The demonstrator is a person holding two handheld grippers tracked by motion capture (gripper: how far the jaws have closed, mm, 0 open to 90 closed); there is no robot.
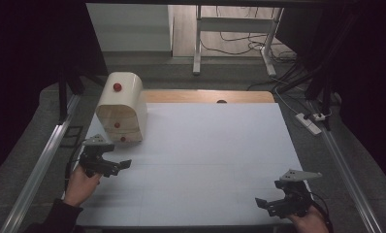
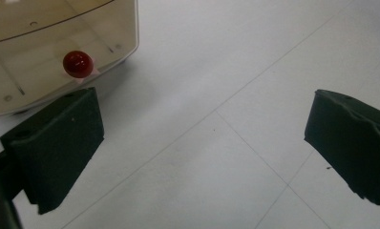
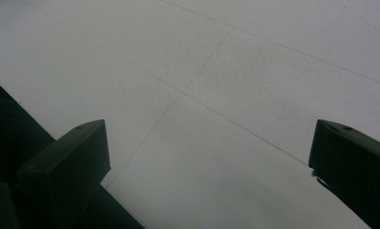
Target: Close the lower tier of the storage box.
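On the white table (image 1: pixel 196 160) one cream drawer box (image 1: pixel 121 108) is seen, standing at the far left corner of the white sheet. Three red knobs are counted on it in the high view: one on the rounded top (image 1: pixel 117 87) and two on the drawer fronts below, an upper one (image 1: pixel 117 124) and a lower one (image 1: pixel 122 139). Both drawers are seen pushed in, and what is in them cannot be told. In the left gripper view one knob (image 2: pixel 77 64) is seen on a pale, see-through drawer front, through which only bare inner walls are made out.

Two grippers are counted, each held in one hand. The left gripper (image 1: pixel 124 165) is held just in front of the box, near its lowest drawer but apart from it; its jaws are spread wide and nothing is held between them. In its own view the left gripper (image 2: pixel 202 143) is shown with one jaw just below the knob, not touching it, and bare table between the jaws.

The right gripper (image 1: pixel 260 203) is held near the front right corner of the table, well apart from the box. Its jaws are likewise spread wide with nothing between them, and in its own view the right gripper (image 3: pixel 207 162) is seen over bare white sheet at the table's edge.
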